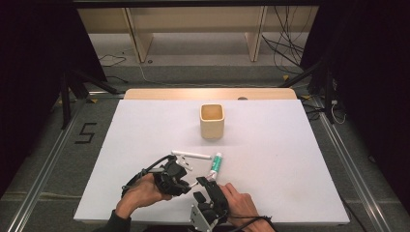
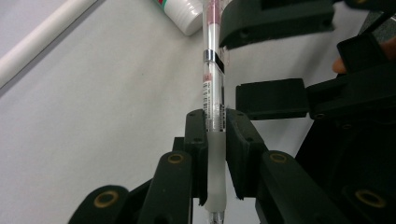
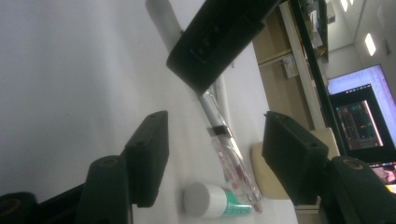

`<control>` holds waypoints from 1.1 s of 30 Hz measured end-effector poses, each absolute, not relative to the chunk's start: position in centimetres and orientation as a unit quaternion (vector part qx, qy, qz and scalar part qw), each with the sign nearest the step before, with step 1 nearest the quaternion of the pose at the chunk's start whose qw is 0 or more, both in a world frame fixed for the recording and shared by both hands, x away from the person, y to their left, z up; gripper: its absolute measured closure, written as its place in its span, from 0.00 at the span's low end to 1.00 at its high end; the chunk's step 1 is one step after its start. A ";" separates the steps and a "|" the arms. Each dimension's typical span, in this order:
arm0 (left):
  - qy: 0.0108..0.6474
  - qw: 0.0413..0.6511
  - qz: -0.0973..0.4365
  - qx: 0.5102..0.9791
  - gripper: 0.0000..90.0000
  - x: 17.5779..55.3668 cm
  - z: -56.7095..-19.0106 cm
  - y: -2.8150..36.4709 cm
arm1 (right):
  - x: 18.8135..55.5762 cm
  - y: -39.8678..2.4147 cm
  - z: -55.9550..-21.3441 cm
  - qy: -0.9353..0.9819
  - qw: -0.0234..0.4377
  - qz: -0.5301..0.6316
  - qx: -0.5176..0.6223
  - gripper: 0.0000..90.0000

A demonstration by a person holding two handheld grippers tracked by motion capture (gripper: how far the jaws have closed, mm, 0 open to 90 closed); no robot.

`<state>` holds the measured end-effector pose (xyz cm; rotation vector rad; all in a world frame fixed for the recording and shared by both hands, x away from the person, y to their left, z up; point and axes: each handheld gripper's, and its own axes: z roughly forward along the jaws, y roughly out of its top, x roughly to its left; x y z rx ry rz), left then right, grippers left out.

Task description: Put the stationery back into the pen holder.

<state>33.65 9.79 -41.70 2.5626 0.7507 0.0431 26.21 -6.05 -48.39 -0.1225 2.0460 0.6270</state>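
Square beige cup (image 1: pixel 212 121) stands upright at centre of the white table (image 1: pixel 290 159) in the high view; I see its inside as bare tan, though I cannot see its floor clearly. Below it, lower centre, lie a white stick (image 1: pixel 191 154) and a green-and-white tube (image 1: pixel 217 164), near each other. My left gripper (image 1: pixel 186 181) sits lower centre-left with its jaws clamped on a clear pen (image 1: pixel 199 182); the left gripper view gives what the high view blurs: the pen (image 2: pixel 214 107) running up the middle of the frame, frosted grip between the pads, a black band and a printed label on its barrel, the tube's white cap (image 2: pixel 184 14) at the top edge and the stick (image 2: pixel 42 35) at upper left. My right gripper (image 1: pixel 205 188) is at lower centre; in the right gripper view its jaws stand apart on either side of the pen (image 3: pixel 224 149), not touching it, with reddish parts inside the barrel, the tube (image 3: pixel 212 200) beneath and the cup (image 3: pixel 264 177) behind.
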 end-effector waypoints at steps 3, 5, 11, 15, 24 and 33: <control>0.270 0.232 0.013 0.934 0.88 33.5 -41.6 9.7 | 26.1 -5.9 -48.6 0.835 0.488 0.248 -0.060 0.51; 0.268 0.231 0.015 0.935 0.88 33.5 -41.6 9.6 | 26.2 -5.8 -48.7 0.832 0.496 0.239 -0.067 0.53; 0.262 0.224 0.009 0.939 0.88 33.2 -41.7 9.2 | 26.0 -5.5 -48.9 0.830 0.502 0.231 -0.078 0.59; 0.261 0.223 0.008 0.939 0.88 33.2 -41.7 9.3 | 25.9 -5.3 -49.1 0.827 0.510 0.216 -0.095 0.64; 0.253 0.217 0.003 0.943 0.88 33.0 -41.8 8.9 | 25.9 -5.0 -49.5 0.824 0.517 0.196 -0.124 0.74; 0.249 0.211 -0.001 0.945 0.88 33.0 -41.9 8.9 | 25.7 -5.0 -49.8 0.822 0.521 0.183 -0.142 0.82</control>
